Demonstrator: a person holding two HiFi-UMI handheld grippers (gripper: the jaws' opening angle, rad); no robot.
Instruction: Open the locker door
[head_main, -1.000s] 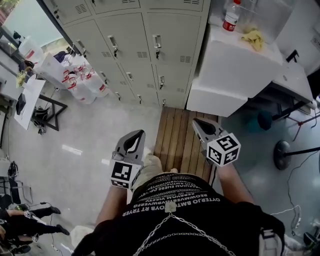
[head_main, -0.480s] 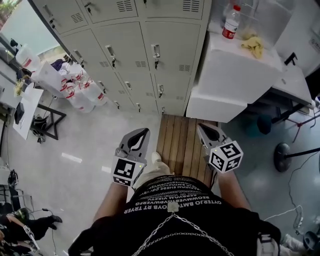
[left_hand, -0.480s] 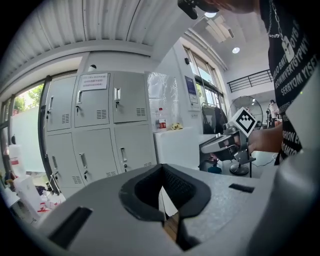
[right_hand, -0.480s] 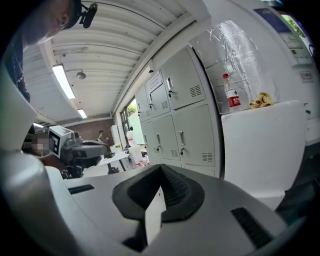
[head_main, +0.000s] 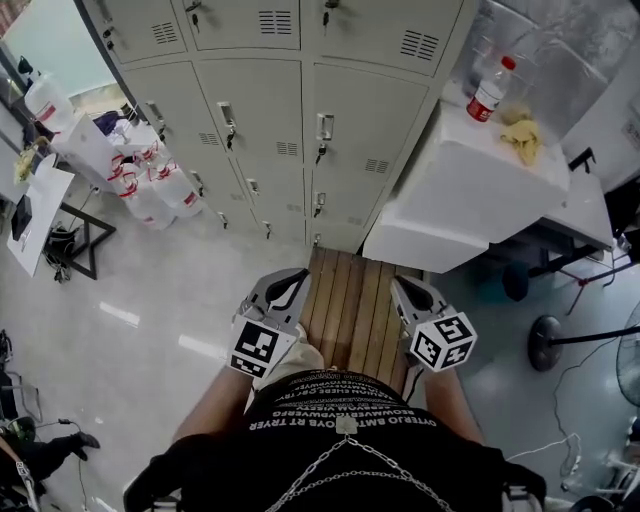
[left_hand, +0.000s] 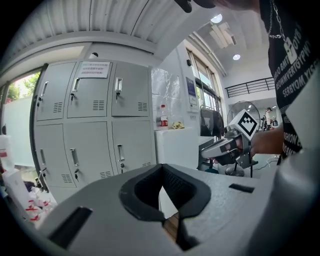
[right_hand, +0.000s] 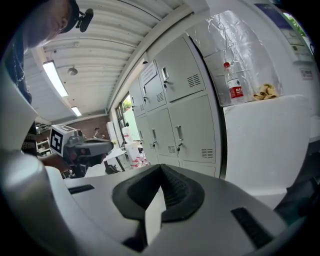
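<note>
A bank of grey lockers (head_main: 300, 110) stands ahead of me with every door closed. Each door has a small vertical handle (head_main: 325, 127) and a vent. My left gripper (head_main: 287, 293) hangs low over the floor, well short of the lockers, shut on nothing. Level with it, my right gripper (head_main: 408, 297) is over a wooden slat platform (head_main: 345, 305), also shut and empty. In the left gripper view the shut left gripper (left_hand: 162, 185) points at the lower locker doors (left_hand: 95, 145). The right gripper (right_hand: 159, 185) faces the lockers (right_hand: 190, 125) at a slant.
A white cabinet (head_main: 470, 190) juts out right of the lockers, bearing a plastic bottle (head_main: 487, 95) and a yellow cloth (head_main: 523, 135). Water jugs (head_main: 150, 185) crowd the floor at the left. A fan base (head_main: 545, 340) stands at the right.
Both grippers have moved forward toward the lockers, which now fill more of the head view. Both stayed shut and empty.
</note>
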